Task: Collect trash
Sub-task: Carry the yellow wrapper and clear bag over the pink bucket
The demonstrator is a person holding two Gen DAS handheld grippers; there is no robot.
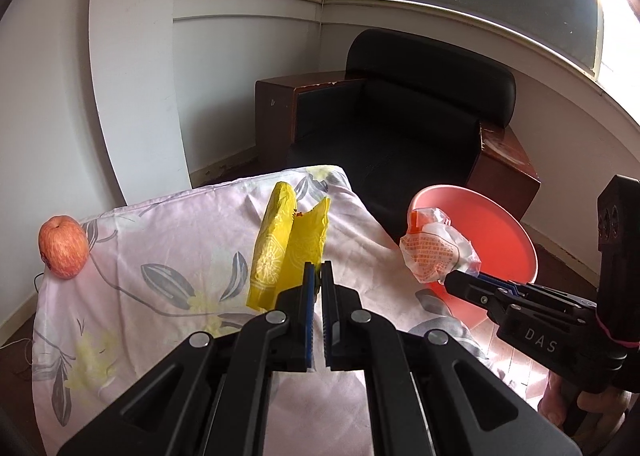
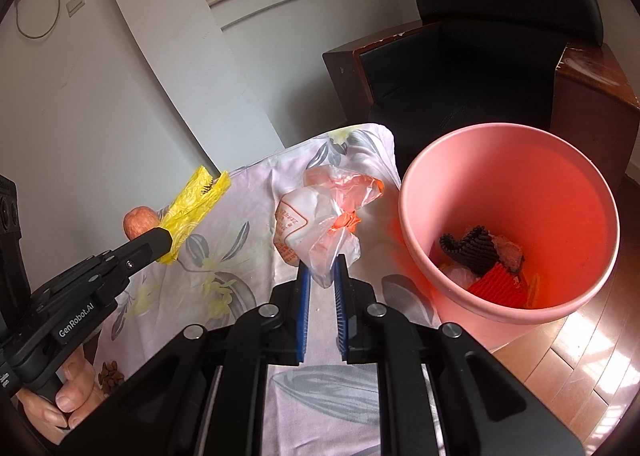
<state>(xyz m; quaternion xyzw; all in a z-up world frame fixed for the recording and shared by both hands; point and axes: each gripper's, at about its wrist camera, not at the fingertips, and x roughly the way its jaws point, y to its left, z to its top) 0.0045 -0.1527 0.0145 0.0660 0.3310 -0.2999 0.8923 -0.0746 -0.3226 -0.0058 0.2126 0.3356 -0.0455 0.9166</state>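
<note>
**Trash: two wrappers held, one bin beside the table**

Yellow wrapper (image 1: 286, 246): printed plastic with a lemon-slice pattern, its torn top edge upward. Its lower edge is pinched between the blue pads of the left gripper (image 1: 317, 271), whose jaws are closed on it. It stands raised over the middle of the cloth (image 1: 168, 240).

White wrapper (image 2: 316, 232): crumpled clear and white plastic with orange print and an orange knot. It is clamped at its bottom edge by the right gripper (image 2: 322, 274), jaws drawn in on the plastic. It hangs over the right side of the table, just left of the bin (image 2: 424, 192).

Bin: pink, round, open-topped, standing on the wooden floor (image 2: 592, 340) at the table's right edge. Inside, at the bottom: a black ridged piece (image 2: 472, 250), a red ridged piece (image 2: 498, 286) and pale scraps.

Cloth: pale pink, grey and yellow floral print, covering the table.

Apple (image 1: 63, 247): red-orange, resting on the cloth at the far left edge, well apart from both wrappers.

Brown crumbs (image 2: 111, 374): a small heap on the near left of the cloth, by the person's left hand (image 2: 68, 396).

Armchair (image 1: 404, 116): black cushions, brown wooden frame, beyond the table in the room's corner.
</note>
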